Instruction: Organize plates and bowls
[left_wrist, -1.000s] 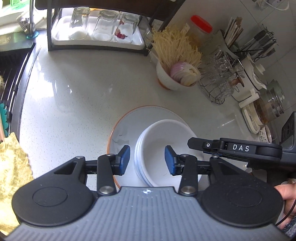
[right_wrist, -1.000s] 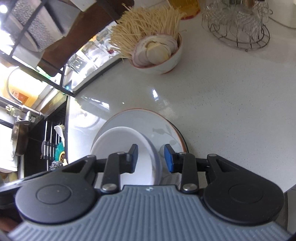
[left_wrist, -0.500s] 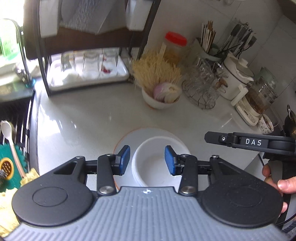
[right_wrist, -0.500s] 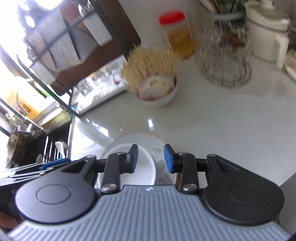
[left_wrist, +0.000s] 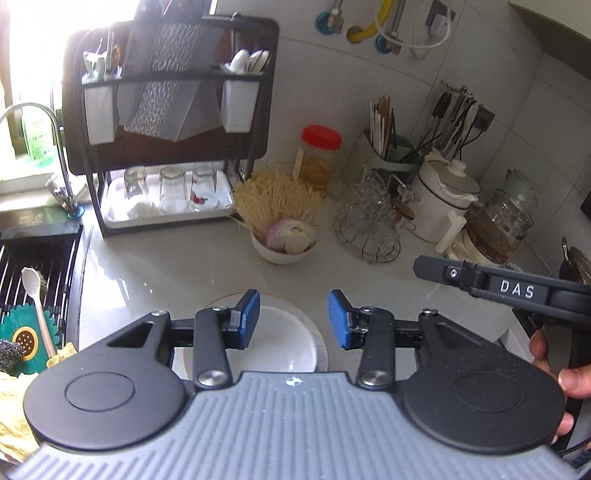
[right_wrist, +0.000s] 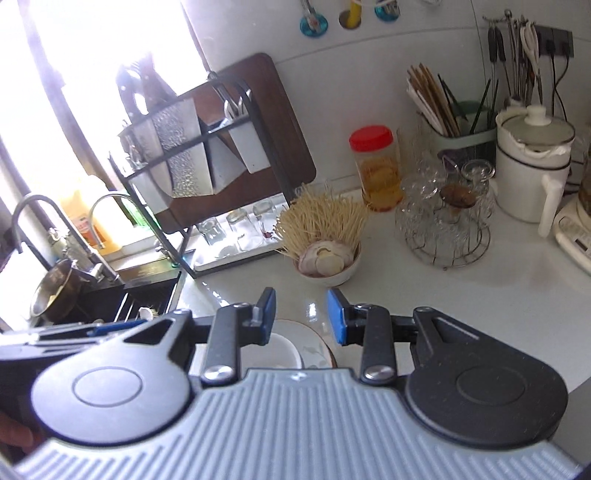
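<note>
White bowls (left_wrist: 284, 350) sit stacked on an orange-rimmed white plate (left_wrist: 321, 345) on the counter, low in the left wrist view. My left gripper (left_wrist: 293, 319) is open and empty, raised well above them. The stack (right_wrist: 280, 350) and plate (right_wrist: 314, 349) also show in the right wrist view, mostly hidden by the gripper body. My right gripper (right_wrist: 301, 315) is open and empty, high above the plate. The right gripper's side (left_wrist: 509, 290) shows at the right of the left wrist view.
A black dish rack (left_wrist: 166, 147) with glasses stands at the back by the sink (left_wrist: 37, 280). A bowl of noodles and onion (left_wrist: 282, 236), a red-lidded jar (left_wrist: 319, 157), a wire glass holder (left_wrist: 369, 229), a white pot (left_wrist: 443, 199) and utensil holders crowd the back right.
Both grippers have lifted up and drawn back from the stacked bowls and plate, which now look smaller and lower. The jaws stay open. The stack has not moved.
</note>
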